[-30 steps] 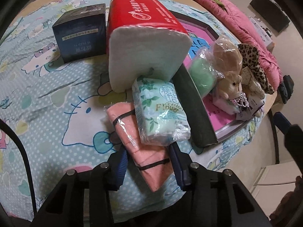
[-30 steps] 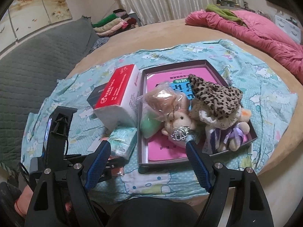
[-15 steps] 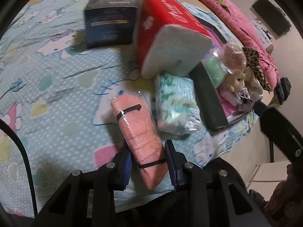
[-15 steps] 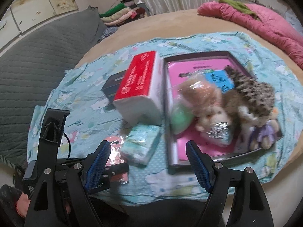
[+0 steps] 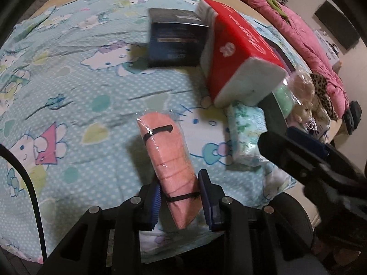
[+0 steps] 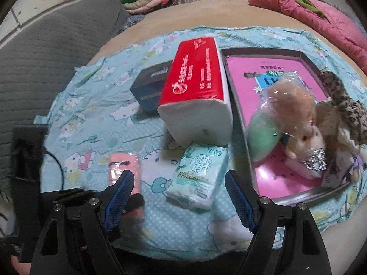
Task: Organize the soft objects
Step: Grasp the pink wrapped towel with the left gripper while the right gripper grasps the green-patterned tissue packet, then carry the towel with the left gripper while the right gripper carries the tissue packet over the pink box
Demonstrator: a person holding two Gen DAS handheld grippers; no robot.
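Your left gripper (image 5: 179, 197) is clamped on the near end of the plastic-wrapped pink towel (image 5: 168, 153), whose far end points out over the Hello Kitty sheet (image 5: 68, 96) toward the dark blue box (image 5: 175, 45). Just to its right the green floral tissue pack (image 6: 198, 176) lies flat on the sheet, touching the front of the red-topped tissue pack (image 6: 197, 98), which sits beside the shallow tray (image 6: 243, 119) holding a pink book (image 6: 270, 84) and bagged plush toys (image 6: 296, 123). Your right gripper (image 6: 179, 194) hangs over the floral pack, its blue-padded fingers (image 6: 119, 192) spread wide and holding nothing.
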